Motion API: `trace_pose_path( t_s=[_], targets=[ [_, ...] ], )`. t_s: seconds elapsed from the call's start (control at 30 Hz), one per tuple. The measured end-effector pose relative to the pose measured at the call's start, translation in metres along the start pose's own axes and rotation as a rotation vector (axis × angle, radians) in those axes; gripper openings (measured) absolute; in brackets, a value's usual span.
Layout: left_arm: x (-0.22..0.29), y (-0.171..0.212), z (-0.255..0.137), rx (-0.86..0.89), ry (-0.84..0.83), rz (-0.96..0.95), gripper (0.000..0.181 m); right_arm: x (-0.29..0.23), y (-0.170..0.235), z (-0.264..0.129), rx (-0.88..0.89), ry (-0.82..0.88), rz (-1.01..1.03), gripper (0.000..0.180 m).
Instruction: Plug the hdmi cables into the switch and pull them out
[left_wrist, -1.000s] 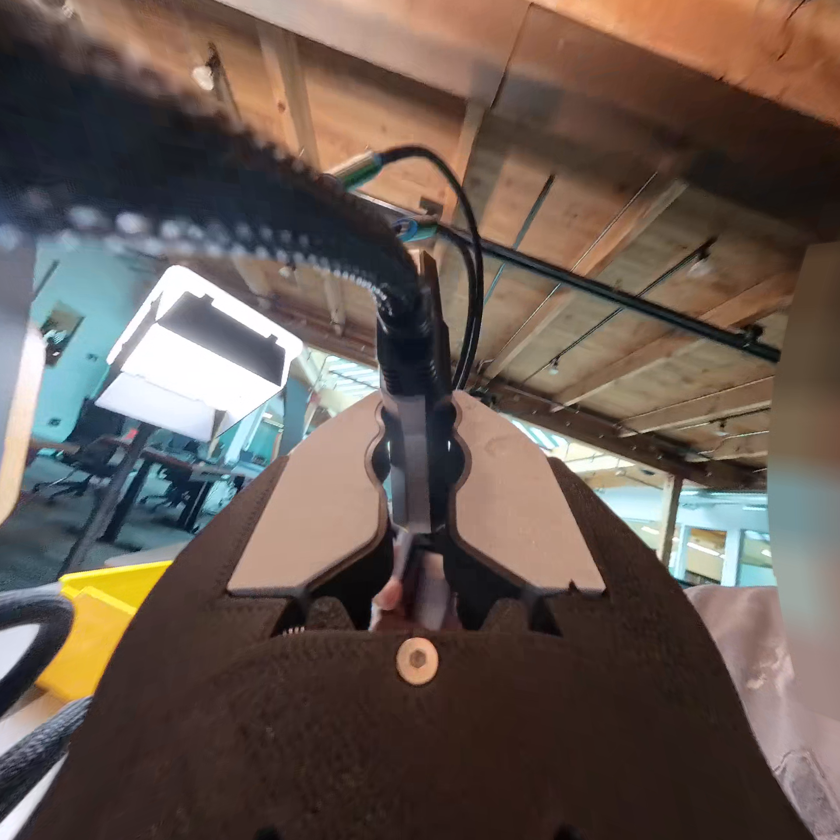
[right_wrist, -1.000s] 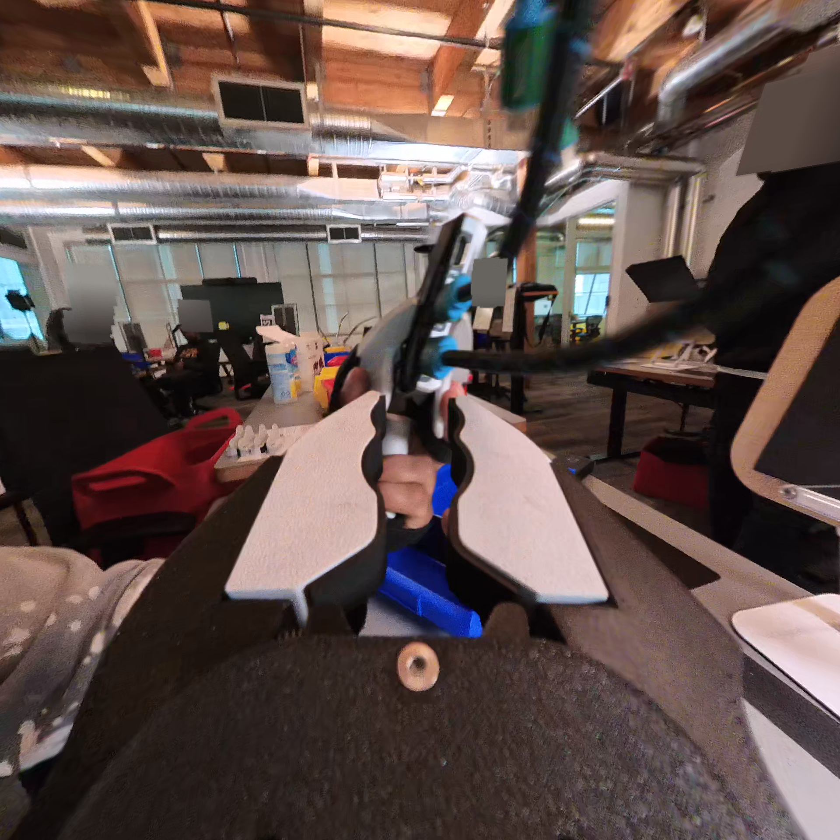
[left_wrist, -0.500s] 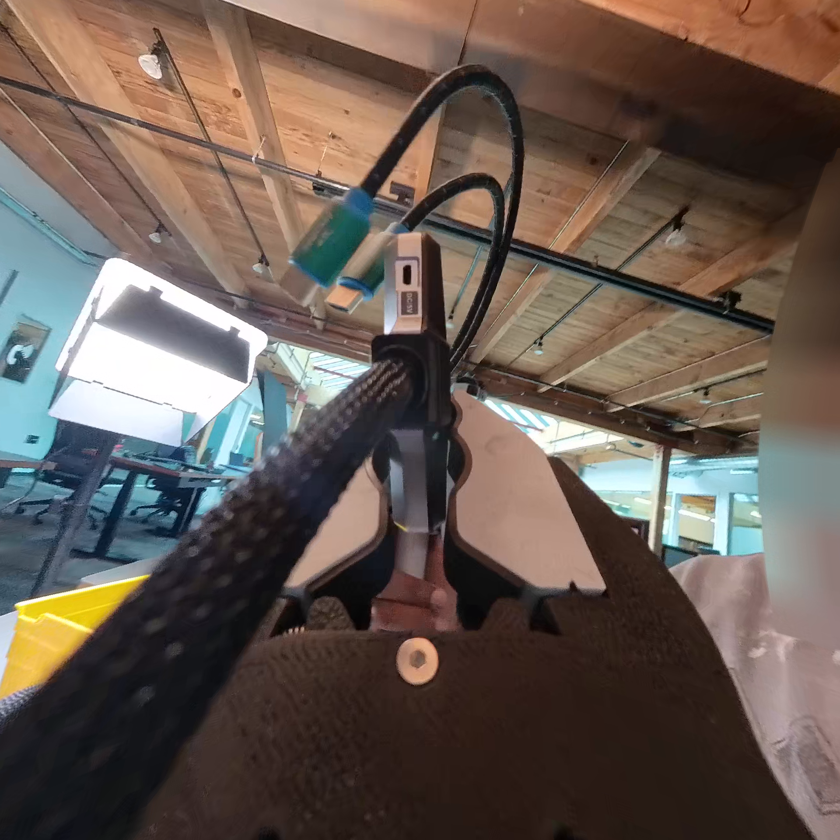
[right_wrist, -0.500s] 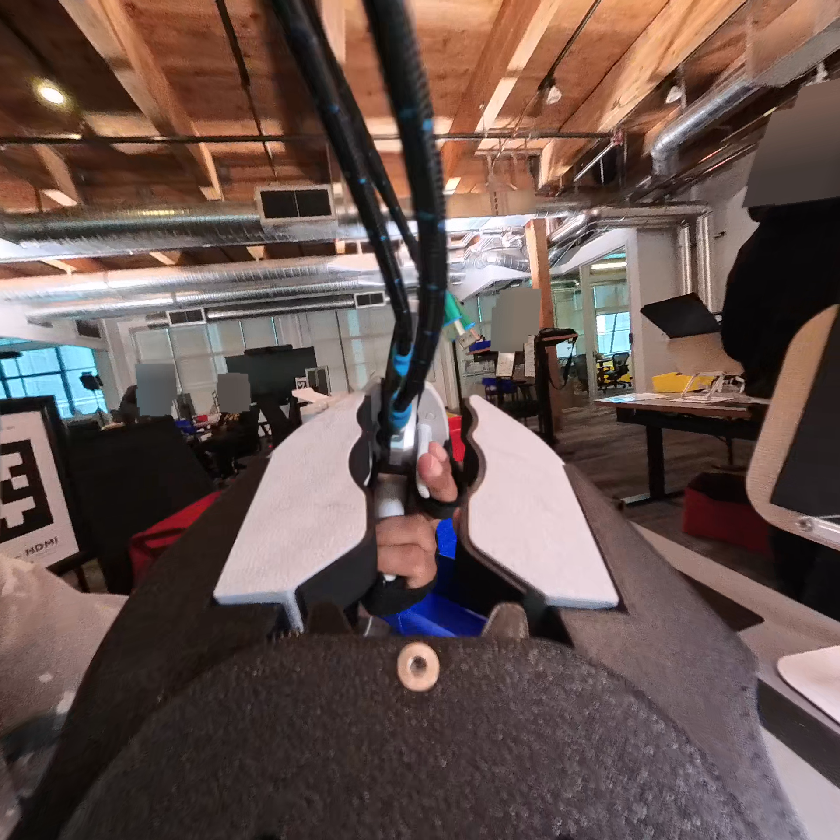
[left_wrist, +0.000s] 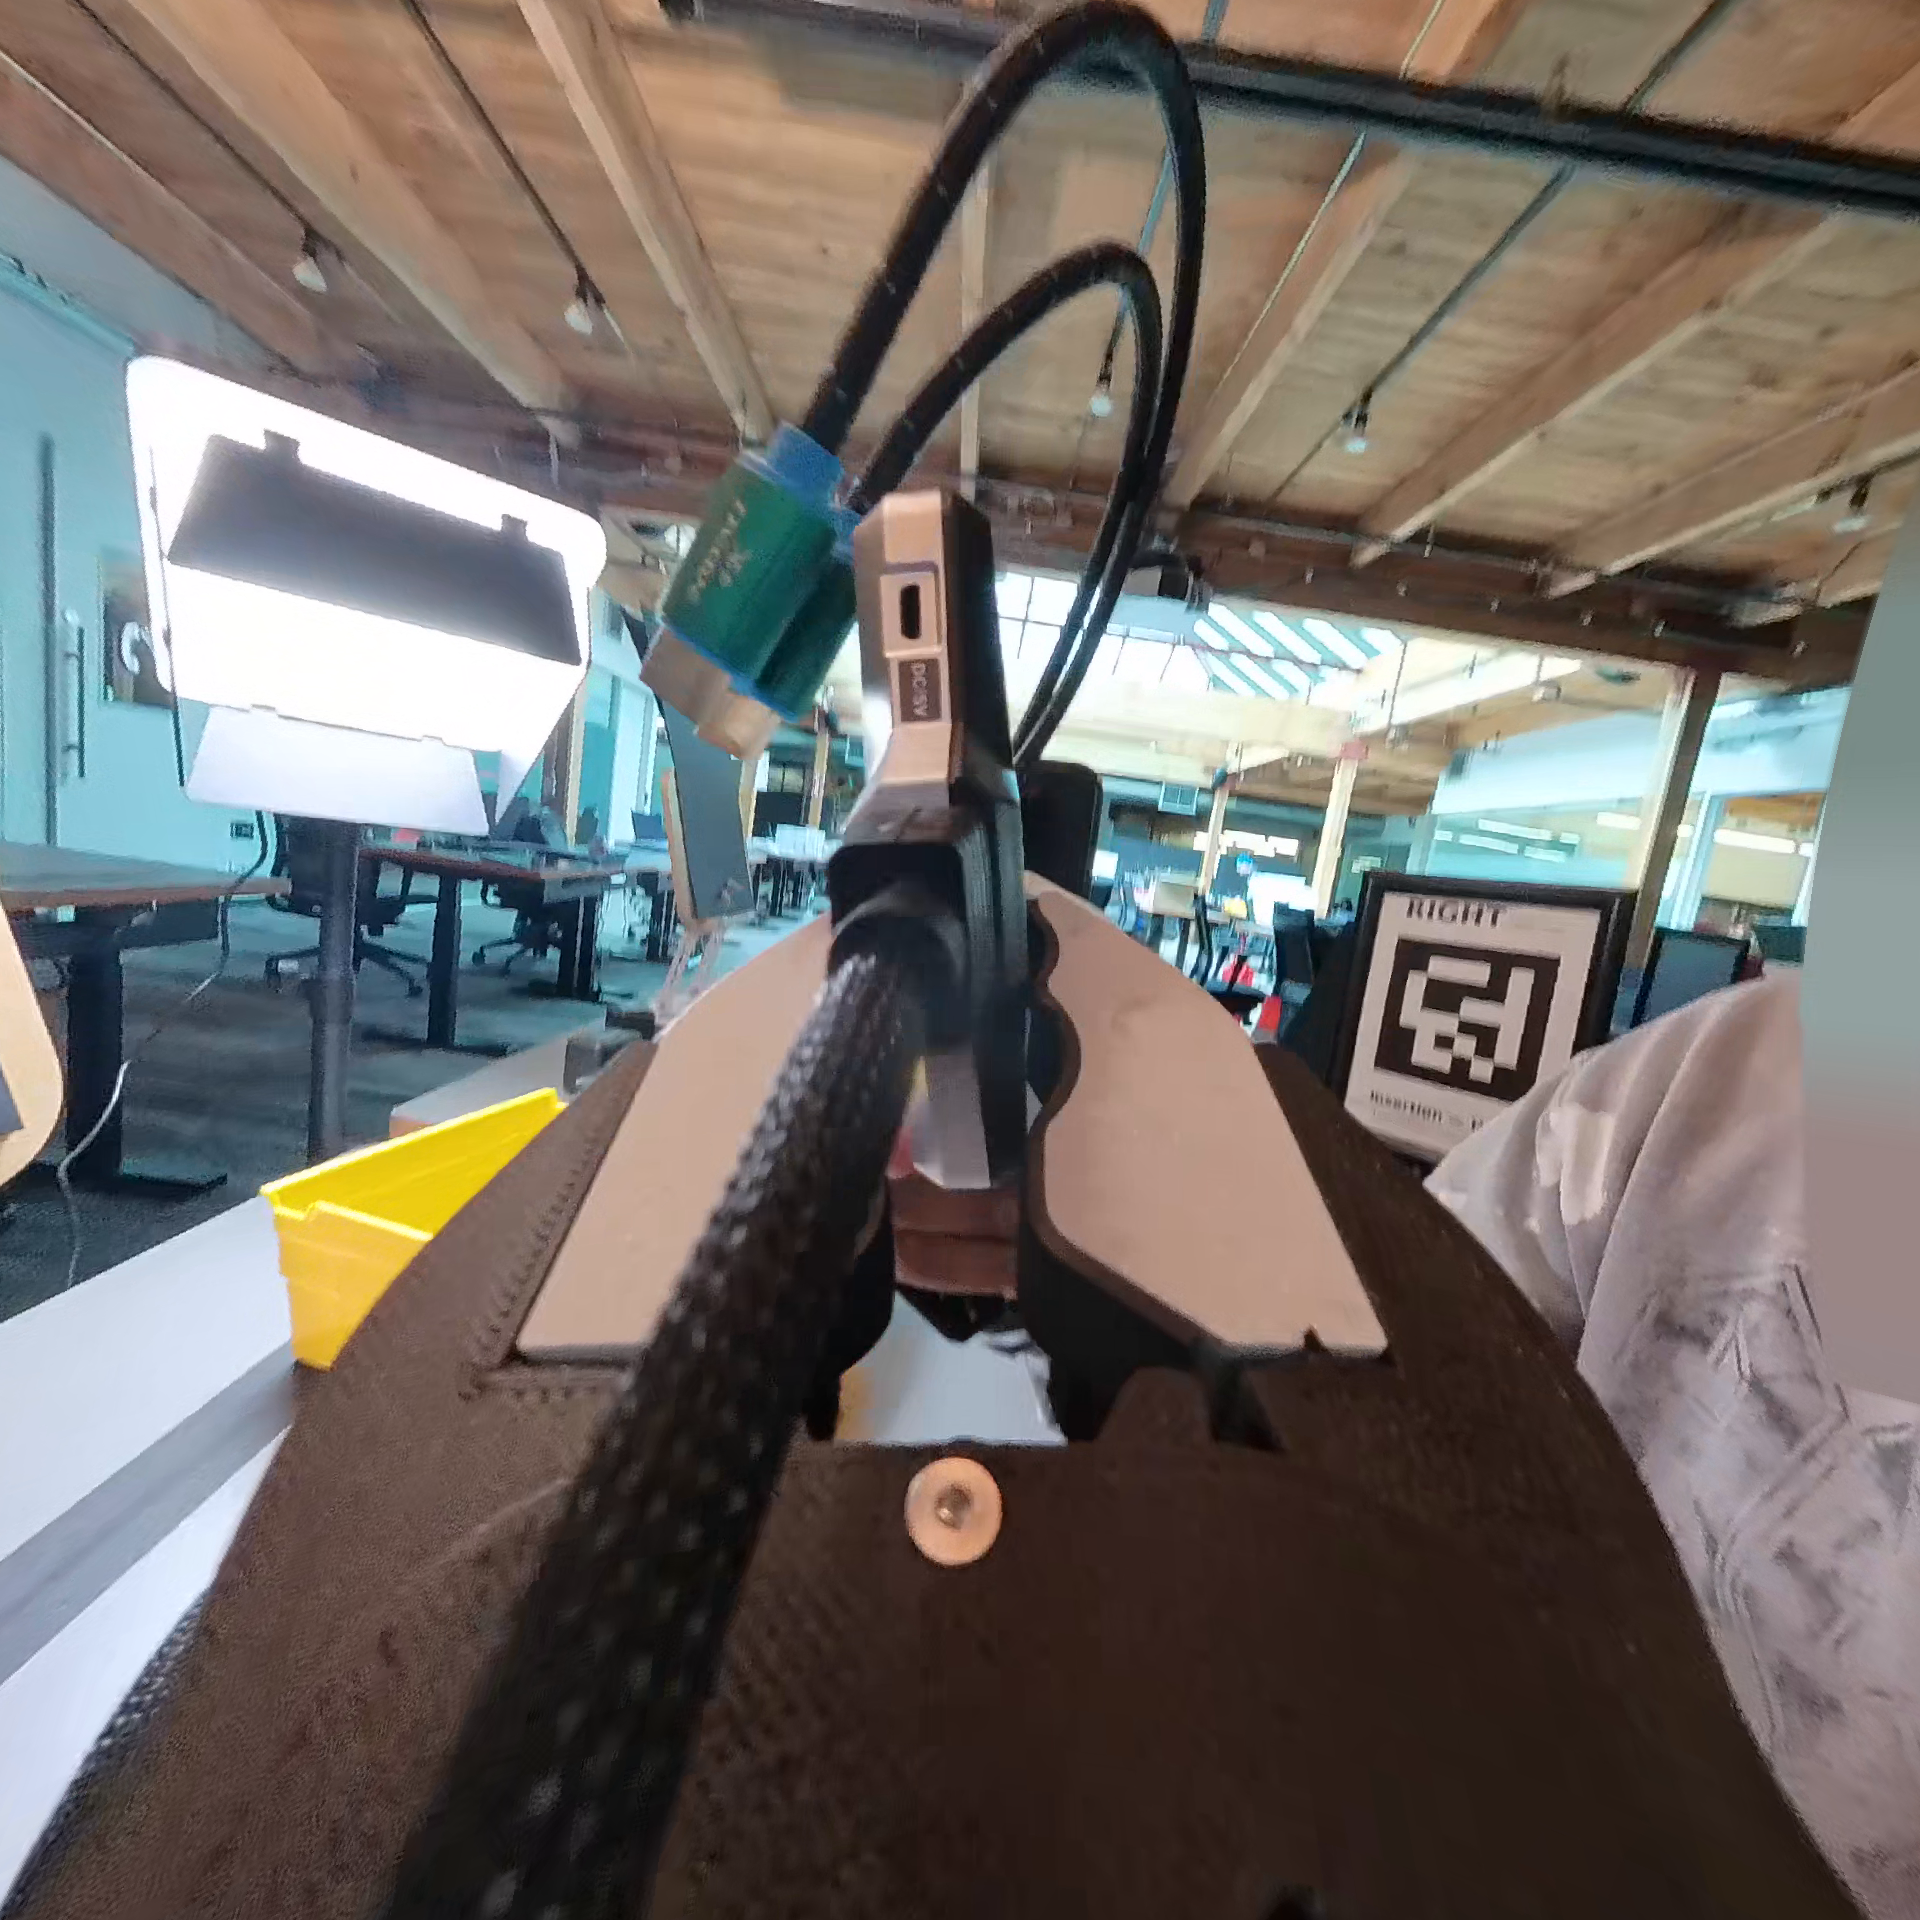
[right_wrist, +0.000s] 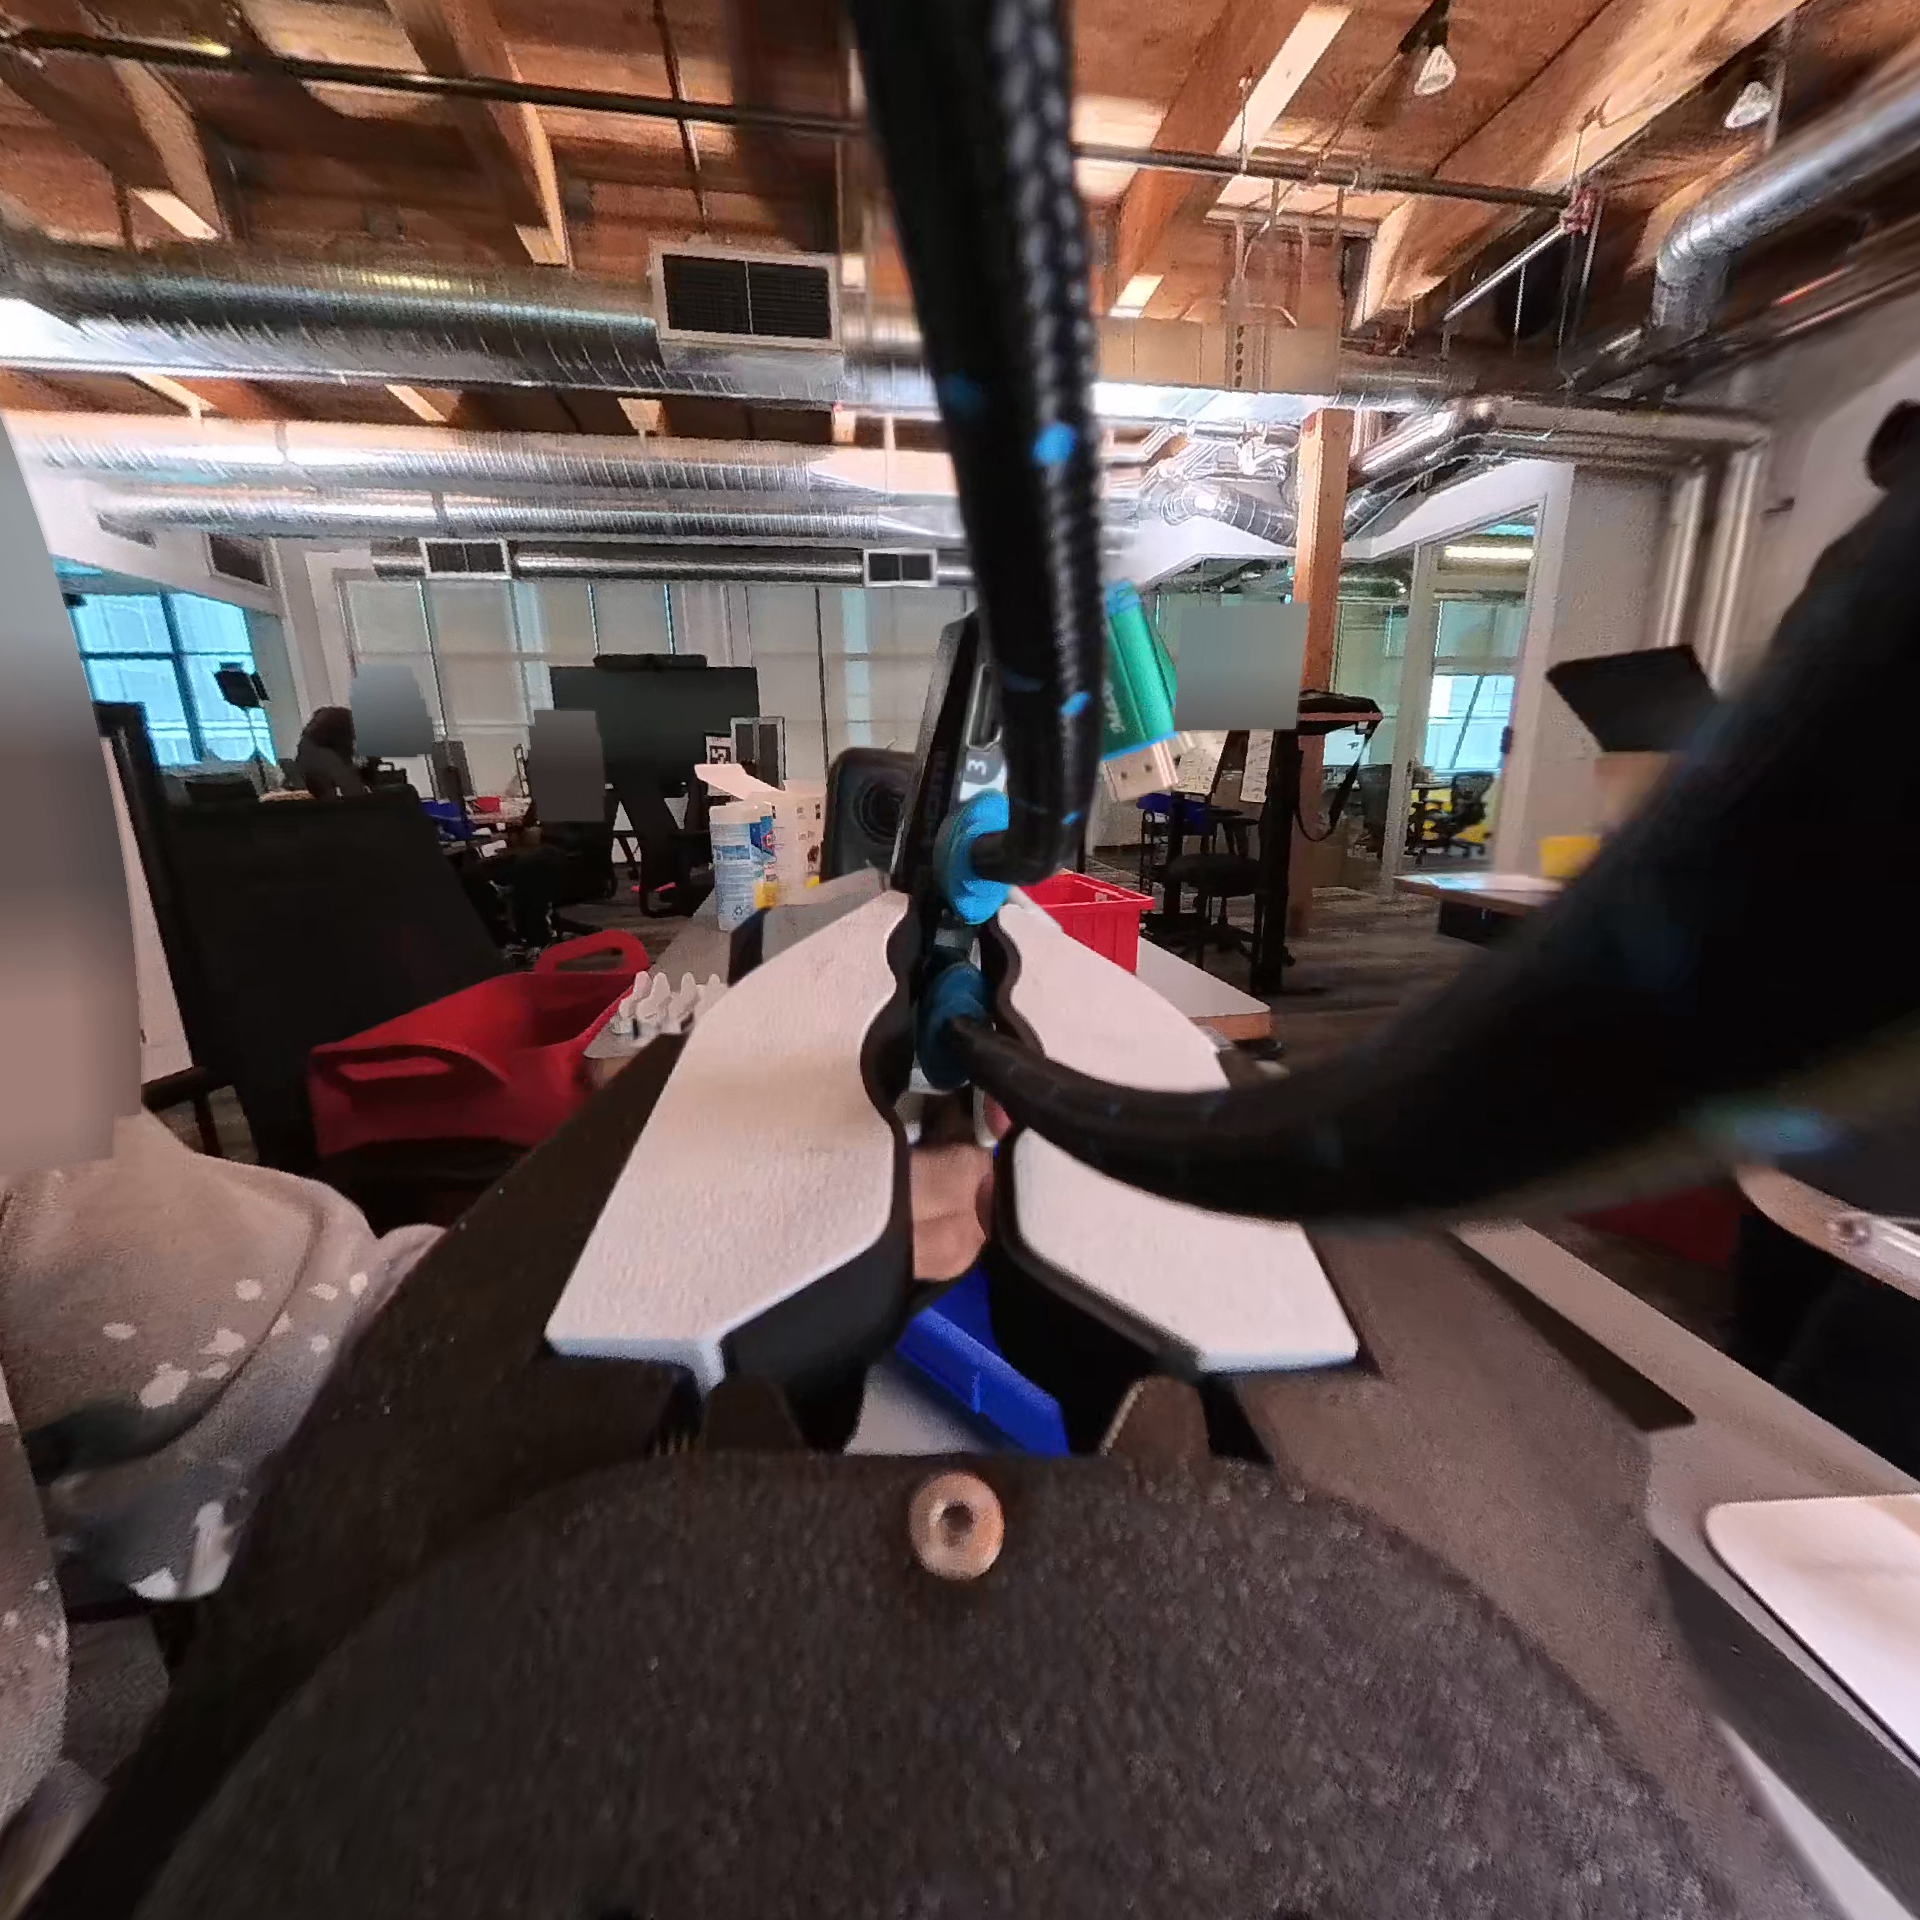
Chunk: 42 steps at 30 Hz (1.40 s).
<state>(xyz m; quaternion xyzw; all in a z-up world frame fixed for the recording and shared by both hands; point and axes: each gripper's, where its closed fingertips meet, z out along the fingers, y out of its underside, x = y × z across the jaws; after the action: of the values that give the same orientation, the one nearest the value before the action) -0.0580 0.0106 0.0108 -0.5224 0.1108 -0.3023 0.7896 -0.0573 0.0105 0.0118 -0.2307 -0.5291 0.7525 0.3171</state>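
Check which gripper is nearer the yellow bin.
Left. Both clamp the switch, but the yellow bin lies just beside the left gripper; the right gripper has none in view nearby.

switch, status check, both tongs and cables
Left tongs and right tongs both shut on switch, held in air. Thick braided cable plugged in. Green plugs dangle loose beside switch. Cable hangs across right view.

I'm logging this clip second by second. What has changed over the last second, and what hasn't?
The left gripper tipped down from the ceiling toward the room, still shut on the switch. The thick braided cable swung from overhead to hang down across it. The right gripper closed from a loose gap onto the switch's edge among the blue-collared plugs. The green free plugs stay dangling unplugged.
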Motion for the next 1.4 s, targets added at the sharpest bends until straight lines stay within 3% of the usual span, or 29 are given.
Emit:
trace_pose_path(
  t_s=[0.83, 1.4],
  targets=[
    [-0.004, 0.009, 0.004, -0.027, -0.030, 0.048, 0.022, 0.007, -0.001, -0.009, 0.037, -0.051, 0.081, 0.008],
    [-0.039, 0.030, -0.006, 0.009, -0.069, -0.093, 0.022, 0.038, 0.029, -0.019, 0.024, -0.052, 0.199, 0.009]
  ],
)
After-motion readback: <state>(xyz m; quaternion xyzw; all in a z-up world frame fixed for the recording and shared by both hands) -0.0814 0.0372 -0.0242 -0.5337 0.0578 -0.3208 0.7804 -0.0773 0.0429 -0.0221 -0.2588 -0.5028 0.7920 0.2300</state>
